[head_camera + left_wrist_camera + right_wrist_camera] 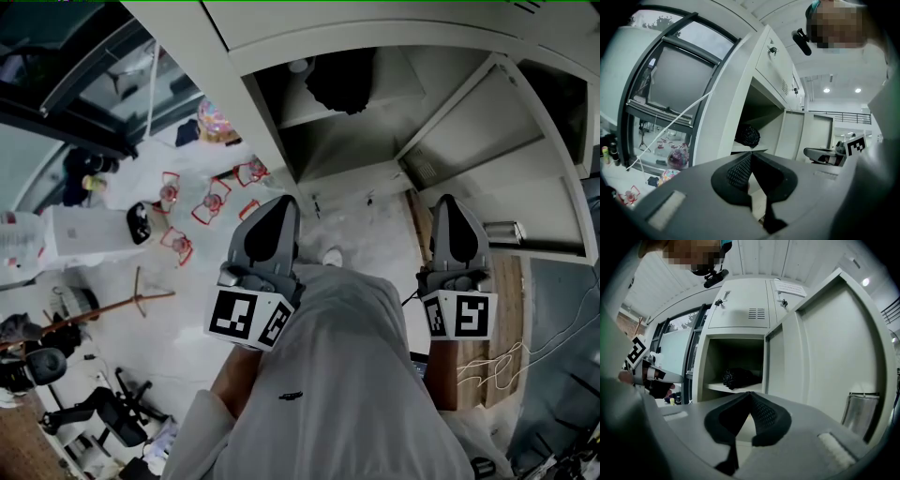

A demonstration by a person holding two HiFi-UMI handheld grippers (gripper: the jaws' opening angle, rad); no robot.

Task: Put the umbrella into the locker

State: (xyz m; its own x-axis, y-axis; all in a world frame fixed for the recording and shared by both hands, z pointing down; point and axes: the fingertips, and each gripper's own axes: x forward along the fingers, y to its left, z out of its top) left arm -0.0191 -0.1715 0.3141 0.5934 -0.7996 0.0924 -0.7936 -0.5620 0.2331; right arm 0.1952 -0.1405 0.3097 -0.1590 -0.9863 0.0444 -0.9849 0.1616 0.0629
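Observation:
The folded black umbrella point(339, 80) lies on the shelf inside the open locker point(319, 178). It shows in the left gripper view as the umbrella point(747, 136) and in the right gripper view as the umbrella point(736, 378), well back from both tips. My left gripper point(283, 201) is level in front of the locker, jaws together with nothing in them; its tip point(751, 153) points at the shelf edge. My right gripper point(447, 199) is beside it, also shut and empty, its tip point(750, 393) below the shelf.
The locker door point(487, 169) stands swung open to the right, close to the right gripper. Closed upper locker doors point(740, 305) sit above. On the floor to the left lie small red-framed items point(211, 202), a colourful ball point(216, 122) and a stick point(112, 305). Cables point(506, 361) lie at right.

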